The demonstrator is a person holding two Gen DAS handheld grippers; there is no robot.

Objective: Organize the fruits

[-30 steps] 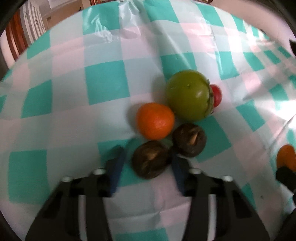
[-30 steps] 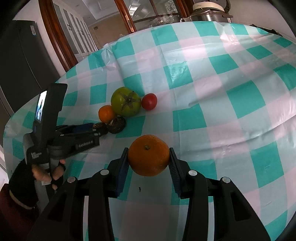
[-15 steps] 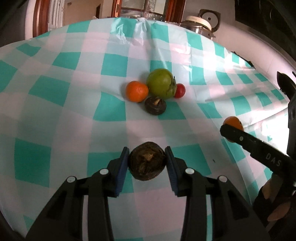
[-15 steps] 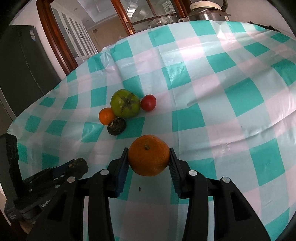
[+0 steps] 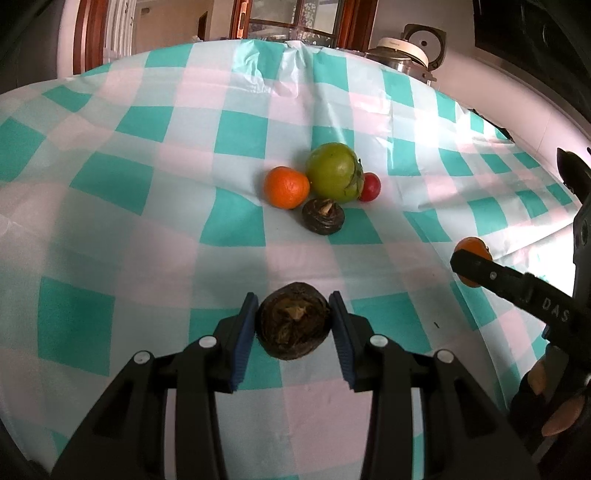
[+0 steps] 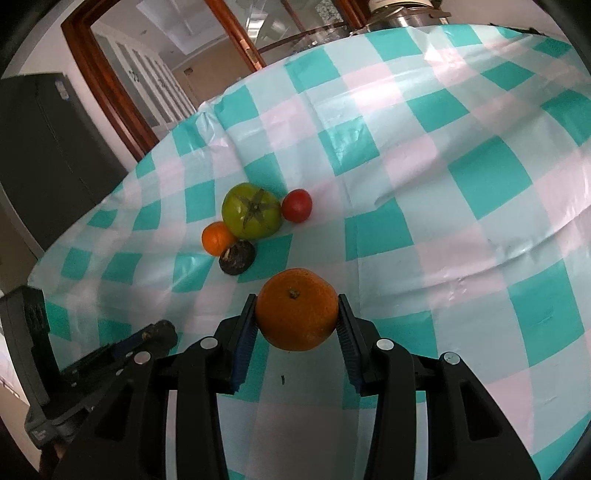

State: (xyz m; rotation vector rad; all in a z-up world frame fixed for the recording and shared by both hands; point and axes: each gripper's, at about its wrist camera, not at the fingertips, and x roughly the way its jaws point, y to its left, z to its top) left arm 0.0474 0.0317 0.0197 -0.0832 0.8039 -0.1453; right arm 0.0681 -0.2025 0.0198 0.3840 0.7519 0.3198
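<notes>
- Dark brown fruit [image 5: 293, 325] clenched in left gripper [image 5: 293, 328], above tablecloth [image 5: 110, 221]
- Orange [image 6: 297, 309] clenched in right gripper [image 6: 297, 325]
- Sorting step under way; next: set each down beside its like in cluster [image 5: 325, 184]

A glossy plastic tablecloth in teal, pink and pale blue checks [image 5: 236, 122] covers the worktop, creased toward its far edge. Beyond that edge stands a steel-bodied cooker with a cream lid [image 5: 404, 51], near dark red-brown wooden door frames with glass panes [image 6: 236, 33]. A tall black cabinet [image 6: 40, 147] stands at the left.
</notes>
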